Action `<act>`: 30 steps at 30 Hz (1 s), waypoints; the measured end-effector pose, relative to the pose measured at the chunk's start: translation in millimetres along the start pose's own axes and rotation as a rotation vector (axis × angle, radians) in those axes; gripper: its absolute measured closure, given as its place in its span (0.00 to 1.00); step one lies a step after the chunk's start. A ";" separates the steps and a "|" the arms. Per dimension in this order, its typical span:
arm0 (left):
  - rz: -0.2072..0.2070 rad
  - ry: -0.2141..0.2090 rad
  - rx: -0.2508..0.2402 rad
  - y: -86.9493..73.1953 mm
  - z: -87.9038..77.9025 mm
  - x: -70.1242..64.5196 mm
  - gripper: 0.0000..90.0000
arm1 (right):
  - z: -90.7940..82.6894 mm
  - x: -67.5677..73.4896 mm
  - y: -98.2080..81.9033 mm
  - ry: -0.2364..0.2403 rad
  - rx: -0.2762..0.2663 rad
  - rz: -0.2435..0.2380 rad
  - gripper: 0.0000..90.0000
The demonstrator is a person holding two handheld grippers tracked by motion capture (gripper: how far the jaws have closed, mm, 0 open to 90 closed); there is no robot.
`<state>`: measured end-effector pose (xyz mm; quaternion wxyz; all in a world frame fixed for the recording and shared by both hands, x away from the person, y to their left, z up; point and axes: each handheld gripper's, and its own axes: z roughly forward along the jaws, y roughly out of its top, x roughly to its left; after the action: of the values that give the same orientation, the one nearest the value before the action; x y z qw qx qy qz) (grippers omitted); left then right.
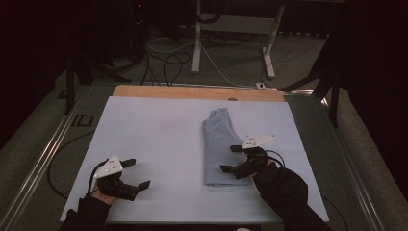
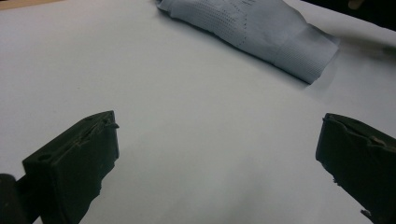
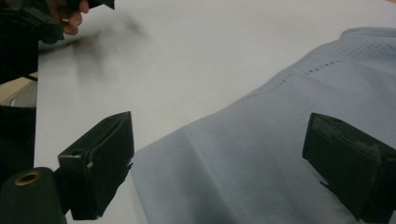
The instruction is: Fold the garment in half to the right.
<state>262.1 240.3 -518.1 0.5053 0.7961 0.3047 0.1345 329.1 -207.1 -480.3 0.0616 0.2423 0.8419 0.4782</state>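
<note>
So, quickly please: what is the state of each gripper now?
Left gripper: open, holding nothing.
Right gripper: open above the folded garment, not gripping it.

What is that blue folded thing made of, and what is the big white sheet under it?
The folded blue garment looks like soft knit fabric: fine ribs and rows of tiny holes show in the left gripper view, with a matte finish. The white sheet looks like smooth paper or thin plastic, flat and without weave; which one is hard to tell. A strip of wood-coloured tabletop shows at its far edge.
</note>
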 end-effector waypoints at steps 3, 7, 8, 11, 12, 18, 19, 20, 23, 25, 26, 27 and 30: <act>0.001 0.004 0.001 0.1 -1.0 0.4 0.00 | -3.7 -0.7 -1.7 -0.025 0.000 -0.014 0.10; 0.004 0.010 0.002 0.0 -2.7 1.3 0.00 | -9.1 -3.0 -4.2 -0.049 -0.003 -0.017 0.10; 0.003 0.013 0.002 -0.1 -3.3 1.6 0.00 | -10.7 -3.5 -5.1 -0.055 -0.004 -0.009 0.10; 0.002 0.014 0.000 -0.1 -4.4 1.9 0.00 | -15.3 -6.4 -8.6 -0.069 -0.009 0.003 0.10; 0.003 0.015 0.001 0.0 -4.7 2.2 0.00 | -16.8 -7.2 -9.9 -0.075 -0.011 0.008 0.10; 0.005 0.016 0.003 0.1 -4.9 2.3 0.00 | -26.7 -12.8 -18.0 -0.113 -0.013 0.016 0.10; 0.003 0.015 0.002 0.1 -5.0 2.5 0.00 | -28.0 -14.0 -20.0 -0.122 -0.012 0.020 0.10; 0.004 0.016 0.002 0.1 -5.1 2.4 0.00 | -29.3 -14.9 -22.1 -0.128 -0.011 0.030 0.10; 0.006 0.016 0.002 0.2 -5.6 2.9 0.00 | -33.2 -17.7 -28.6 -0.143 -0.004 0.029 0.10; 0.000 0.018 -0.001 -0.3 -6.0 3.0 0.00 | -35.9 -19.6 -33.3 -0.158 -0.002 0.039 0.10; 0.002 0.020 0.000 -0.6 -6.1 2.9 0.00 | -37.3 -20.3 -35.8 -0.162 -0.003 0.047 0.10; 0.003 0.020 0.002 -0.8 -6.1 3.0 0.00 | -38.8 -21.0 -38.3 -0.165 -0.004 0.046 0.10; 0.003 0.022 0.001 -0.7 -6.6 3.0 0.00 | -42.7 -21.5 -45.5 -0.184 -0.005 0.047 0.10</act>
<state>260.7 247.1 -516.0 0.5012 0.7954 0.3089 0.1437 317.7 -269.5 -498.2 0.1282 0.3048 0.8255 0.4575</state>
